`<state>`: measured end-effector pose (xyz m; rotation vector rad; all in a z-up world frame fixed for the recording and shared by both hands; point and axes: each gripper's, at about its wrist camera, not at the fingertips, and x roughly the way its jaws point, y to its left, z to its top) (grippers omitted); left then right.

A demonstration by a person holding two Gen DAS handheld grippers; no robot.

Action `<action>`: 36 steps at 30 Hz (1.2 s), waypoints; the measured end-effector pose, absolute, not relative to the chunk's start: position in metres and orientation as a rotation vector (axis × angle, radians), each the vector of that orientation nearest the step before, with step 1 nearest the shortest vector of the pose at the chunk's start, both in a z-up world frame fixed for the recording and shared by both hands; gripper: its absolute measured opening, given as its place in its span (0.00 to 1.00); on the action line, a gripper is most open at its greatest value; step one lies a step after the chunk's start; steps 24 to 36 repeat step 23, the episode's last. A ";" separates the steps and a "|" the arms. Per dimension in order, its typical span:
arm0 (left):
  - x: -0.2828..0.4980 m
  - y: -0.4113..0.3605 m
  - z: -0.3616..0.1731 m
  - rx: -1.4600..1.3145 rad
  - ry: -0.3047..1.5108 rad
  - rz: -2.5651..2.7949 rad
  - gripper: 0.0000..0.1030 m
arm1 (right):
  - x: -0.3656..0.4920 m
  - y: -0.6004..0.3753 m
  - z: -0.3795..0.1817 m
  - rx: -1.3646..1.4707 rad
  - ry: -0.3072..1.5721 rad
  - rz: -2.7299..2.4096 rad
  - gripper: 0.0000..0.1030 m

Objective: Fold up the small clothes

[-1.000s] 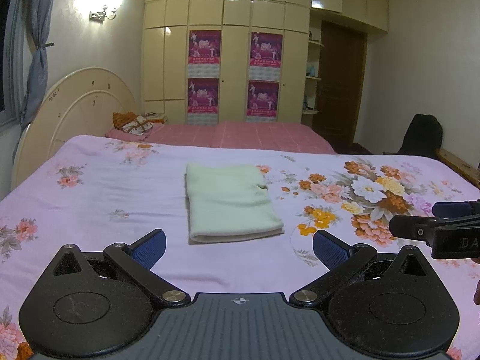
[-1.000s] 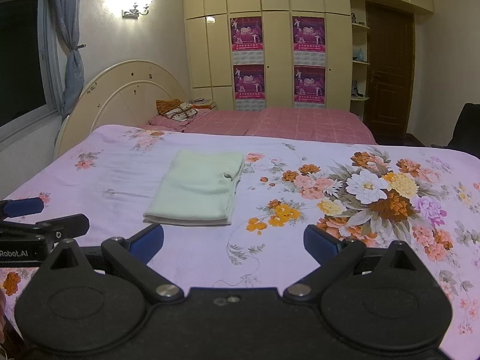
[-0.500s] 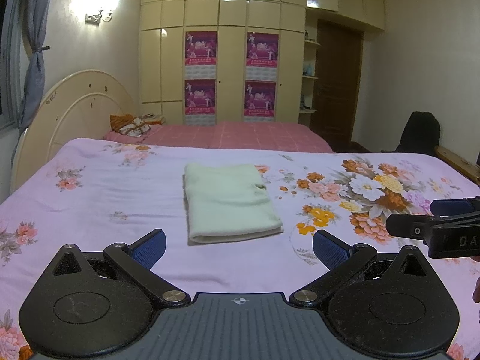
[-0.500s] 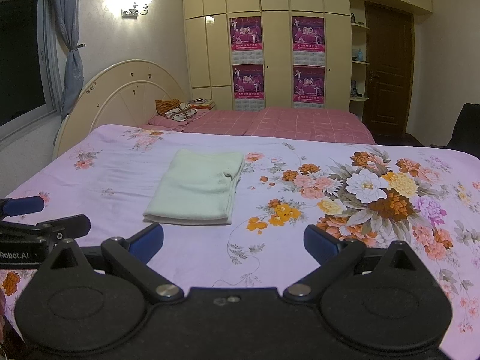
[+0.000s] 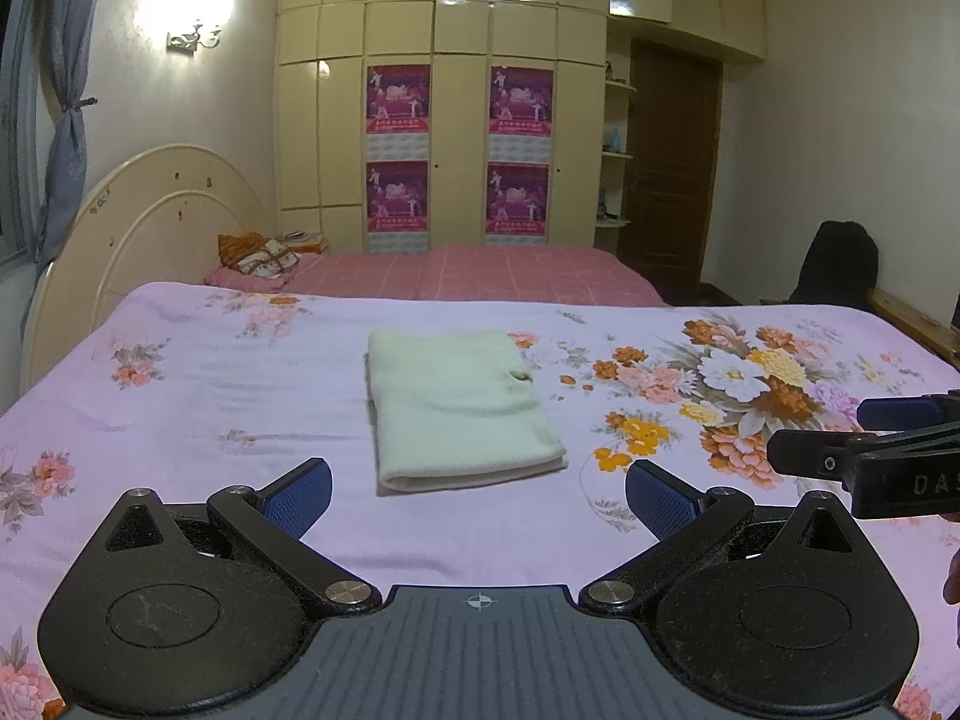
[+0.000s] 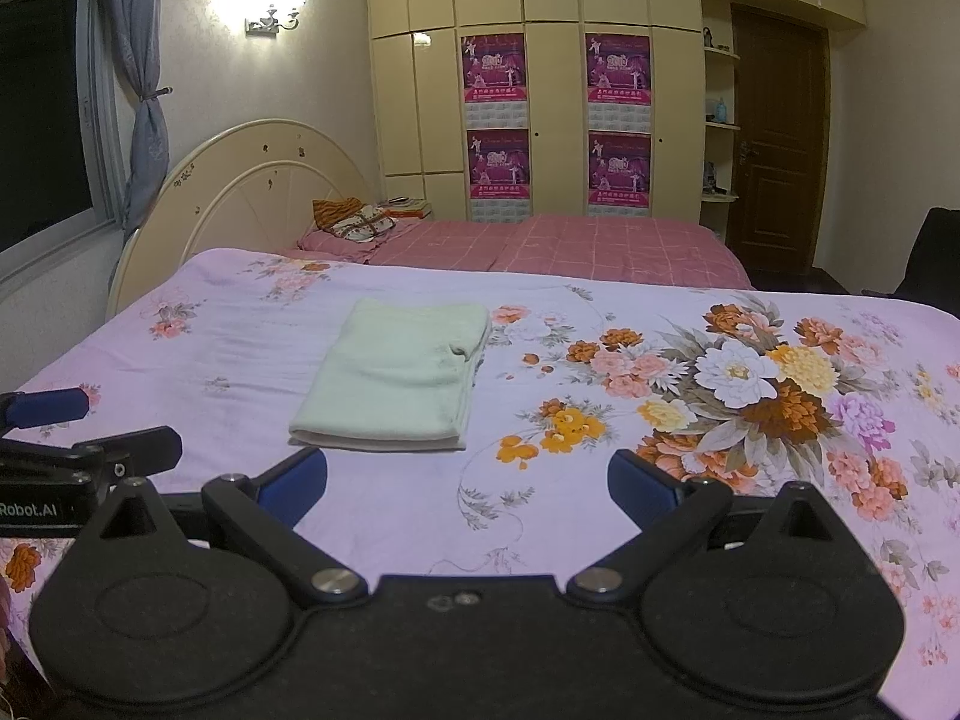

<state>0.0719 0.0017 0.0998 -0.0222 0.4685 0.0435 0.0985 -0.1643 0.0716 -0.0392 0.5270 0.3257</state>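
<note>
While fingers (image 5: 300, 489) spread, both grippers (image 5: 478, 489) level.

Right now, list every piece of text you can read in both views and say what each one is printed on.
"DAS": white letters on the black body of the right gripper, cut off by the left wrist view's edge.
"Robot.AI": white letters on the black body of the left gripper, in the right wrist view; its start may be cut off.
Four magenta posters on the cream wardrobe doors: print too small and blurred to read.
</note>
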 end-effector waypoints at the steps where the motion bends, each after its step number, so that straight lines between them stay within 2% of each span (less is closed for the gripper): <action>1: 0.072 0.002 0.100 -0.021 0.467 0.043 1.00 | 0.099 -0.164 0.072 -0.039 0.527 0.325 0.97; 36: 0.073 0.008 0.105 -0.004 0.438 0.052 1.00 | 0.104 -0.157 0.071 -0.046 0.530 0.330 0.97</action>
